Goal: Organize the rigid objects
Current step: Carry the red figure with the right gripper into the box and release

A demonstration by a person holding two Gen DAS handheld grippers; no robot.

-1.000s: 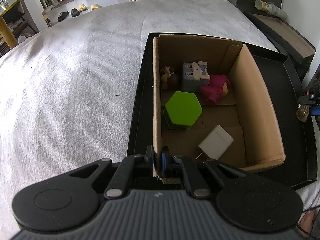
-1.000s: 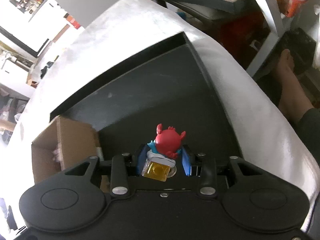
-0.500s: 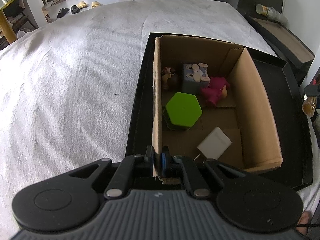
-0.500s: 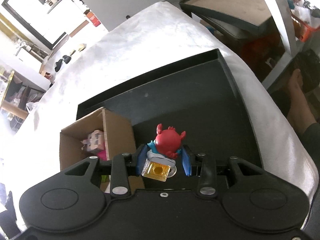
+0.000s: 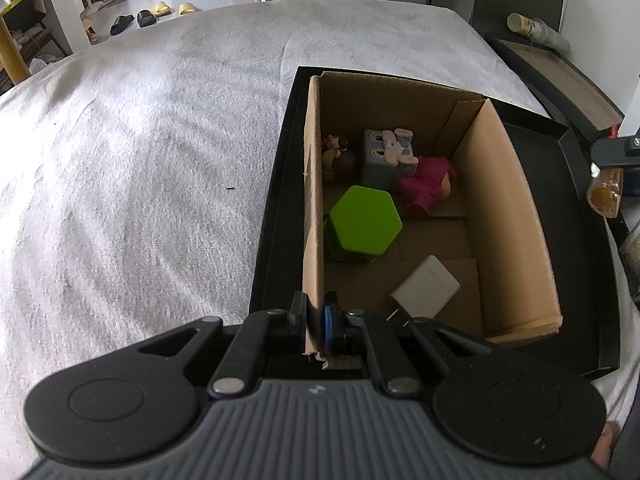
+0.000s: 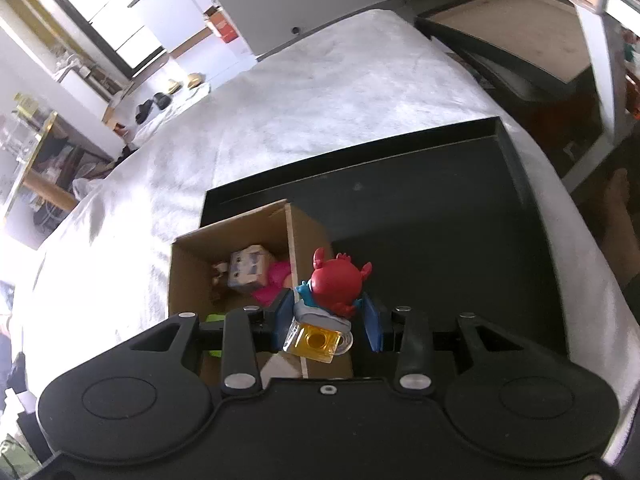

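An open cardboard box [image 5: 500,216] stands in a black tray [image 5: 280,200] on a grey-white bedcover. My left gripper [image 5: 316,316] is shut on the box's near left wall. Inside lie a green hexagonal block [image 5: 366,226], a white charger plug [image 5: 426,290], a grey-blue cube toy [image 5: 384,156], a pink figure [image 5: 426,184] and a small brown figure [image 5: 338,156]. My right gripper [image 6: 326,316] is shut on a red crab figure on a yellow clear base [image 6: 334,288], held above the right wall of the box [image 6: 294,264]. That gripper shows at the right edge of the left wrist view, holding the yellow base [image 5: 604,196].
The black tray [image 6: 440,220] has bare floor right of the box. A dark side table [image 5: 560,76] with stacked paper cups [image 5: 536,32] stands behind. Slippers [image 5: 152,14] lie on the floor beyond the bed. A person's bare foot [image 6: 618,208] is at the right.
My right gripper has risen and swung left with the red crab figure, from over the bare tray to above the box's right wall. The left gripper has stayed clamped on the box wall.
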